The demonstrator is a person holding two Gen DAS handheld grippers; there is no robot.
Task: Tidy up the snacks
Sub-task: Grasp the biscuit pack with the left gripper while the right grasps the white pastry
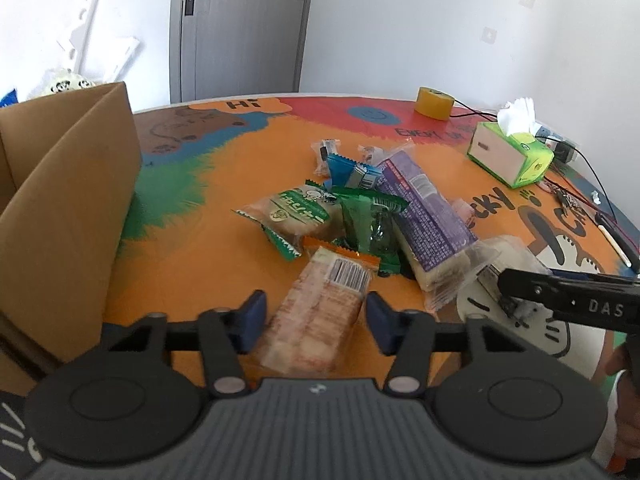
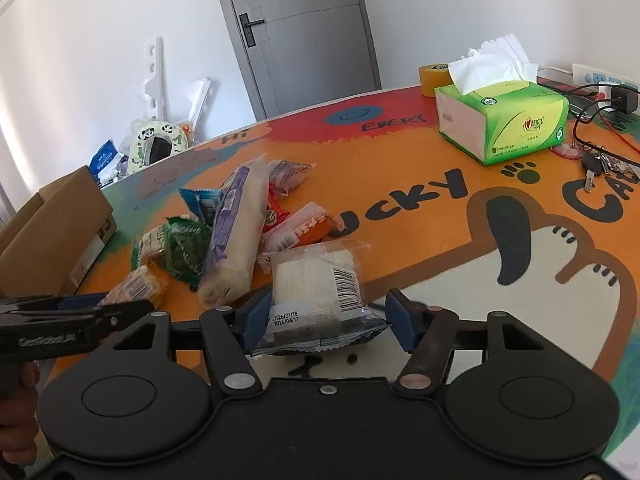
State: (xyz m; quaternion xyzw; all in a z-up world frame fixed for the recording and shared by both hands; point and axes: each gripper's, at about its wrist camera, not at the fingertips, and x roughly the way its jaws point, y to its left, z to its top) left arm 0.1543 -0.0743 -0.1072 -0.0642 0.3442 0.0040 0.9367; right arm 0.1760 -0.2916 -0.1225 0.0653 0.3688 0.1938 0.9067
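We are working over a round table (image 1: pixel 192 248) covered by a bright printed cloth, mostly orange with red, green and blue patches, cartoon animals and big dark lettering. Behind it stand white walls and a grey door (image 1: pixel 244 28) with a dark handle. An open cardboard box (image 1: pixel 68 200) sits at the table's left edge; on the far right are a green tissue box (image 2: pixel 504 120), a roll of yellow tape (image 1: pixel 434 103), some keys (image 2: pixel 596 164) and dark cables. The snacks lie heaped near the middle: a long purple-wrapped loaf (image 1: pixel 424 216), a green-printed pastry packet (image 1: pixel 296 212), a crumpled dark green wrapper (image 1: pixel 372 228) and small blue packets (image 1: pixel 348 168). Our left gripper (image 1: pixel 316 318) straddles an orange-edged packet of pale biscuits (image 1: pixel 320 312) with a barcode on its upper end, lying on the cloth just in front of the heap; the blue pads sit at or very near its sides, and we cannot tell if they are pressing. Our right gripper (image 2: pixel 324 318) frames a clear-wrapped white cake (image 2: pixel 316 288) bearing a barcode and printed dates, its left pad against the wrapper, its right pad just clear of the crinkled edge, so that grip looks loose and unfinished.
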